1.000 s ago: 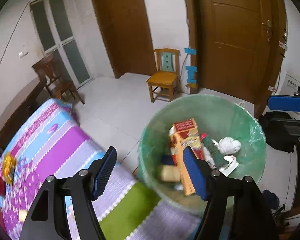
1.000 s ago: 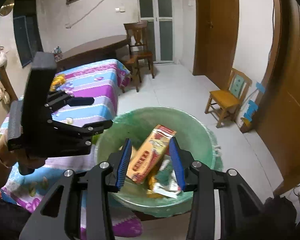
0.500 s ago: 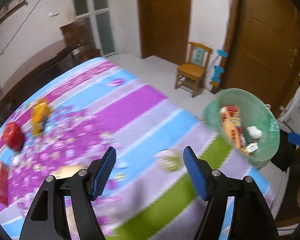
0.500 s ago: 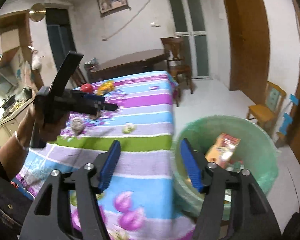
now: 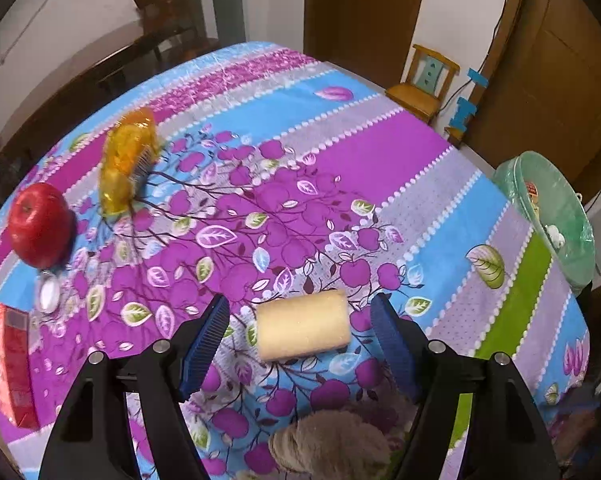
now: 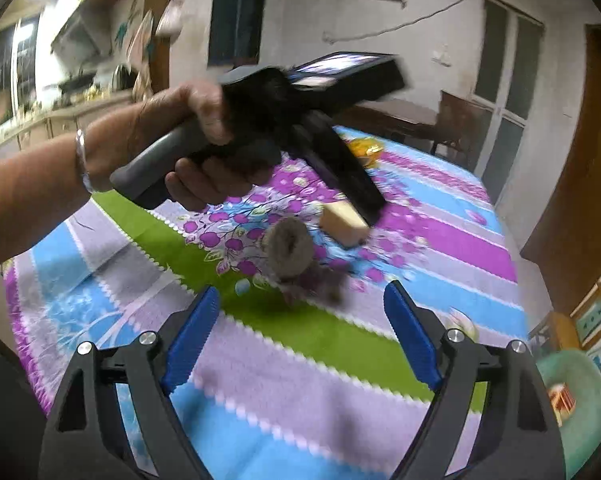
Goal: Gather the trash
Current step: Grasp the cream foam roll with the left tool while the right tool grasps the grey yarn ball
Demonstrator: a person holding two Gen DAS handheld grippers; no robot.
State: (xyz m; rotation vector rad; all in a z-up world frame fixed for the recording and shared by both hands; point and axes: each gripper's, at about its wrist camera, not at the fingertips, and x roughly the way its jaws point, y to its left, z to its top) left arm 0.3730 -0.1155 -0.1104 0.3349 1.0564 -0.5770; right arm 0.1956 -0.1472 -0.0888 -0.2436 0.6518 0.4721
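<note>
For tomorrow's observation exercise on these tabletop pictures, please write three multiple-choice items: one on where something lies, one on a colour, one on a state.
1. Where does the pale yellow block lie?
A. In the green bin
B. On the tablecloth, between the left hand-held gripper's fingers
C. On the wooden chair

2. What colour is the apple?
A. Red
B. Green
C. Yellow

3. What is the state of the left hand-held gripper?
A. Shut on the block
B. Open, pads clear of the block
C. Shut with nothing between its pads

Answers:
1. B, the block rests on the floral tablecloth in the gap between the blue pads.
2. A, the apple near the table's left edge is plainly red.
3. B, tablecloth shows on both sides between pads and block.
</note>
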